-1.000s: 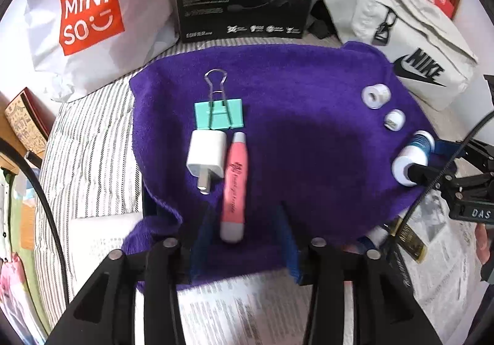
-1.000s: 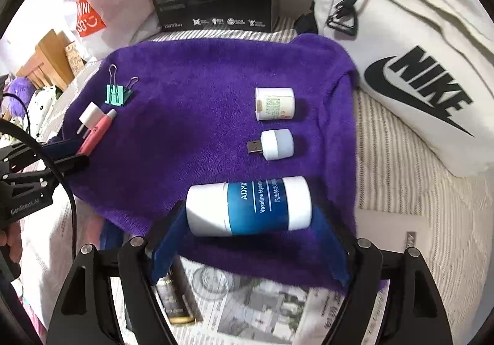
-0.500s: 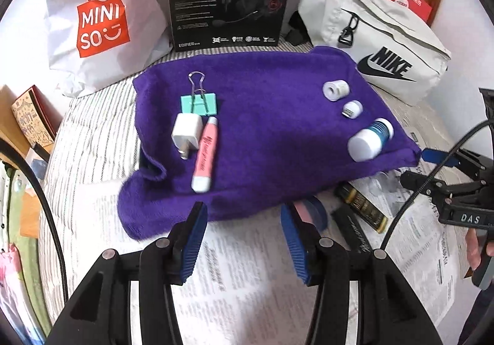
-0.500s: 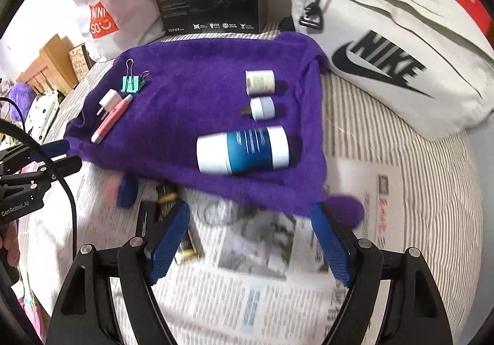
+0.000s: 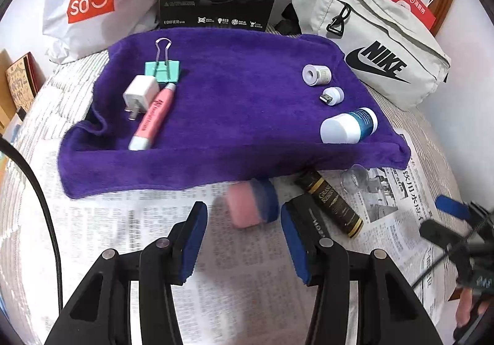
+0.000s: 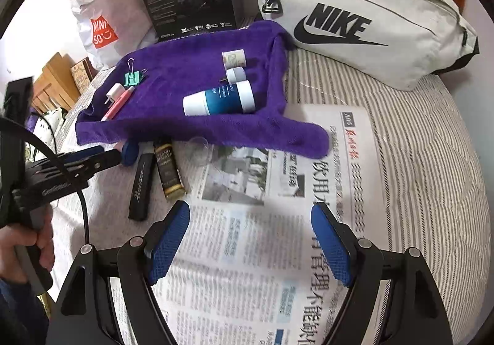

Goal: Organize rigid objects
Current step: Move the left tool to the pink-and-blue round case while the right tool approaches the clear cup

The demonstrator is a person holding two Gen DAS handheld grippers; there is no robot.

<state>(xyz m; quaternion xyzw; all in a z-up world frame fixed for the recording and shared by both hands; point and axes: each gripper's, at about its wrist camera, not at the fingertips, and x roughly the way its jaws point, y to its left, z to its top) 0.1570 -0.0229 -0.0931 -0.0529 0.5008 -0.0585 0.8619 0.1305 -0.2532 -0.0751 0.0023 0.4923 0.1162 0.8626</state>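
Purple towel (image 5: 240, 116) carrying six sorted items: binder clip (image 5: 162, 68), charger plug (image 5: 140, 93) and pink pen (image 5: 152, 116) along its left edge; small white roll (image 5: 315, 74), USB light (image 5: 332, 95) and blue-and-white bottle (image 5: 349, 127) along its right edge. Still unsorted on the newspaper (image 6: 278, 252) off the towel's near edge (judged remaining work): a pink-and-blue eraser (image 5: 251, 204), a black-and-gold tube (image 5: 332, 203), a black pen (image 6: 140, 187) and a clear cap (image 5: 353, 179). Left gripper (image 5: 244, 240) and right gripper (image 6: 250, 240) both stand apart, empty. Striped bedding, bags and a box lie behind.

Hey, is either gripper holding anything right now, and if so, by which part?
Nothing is held. The left gripper and right gripper both hang over the newspaper with empty, open jaws.
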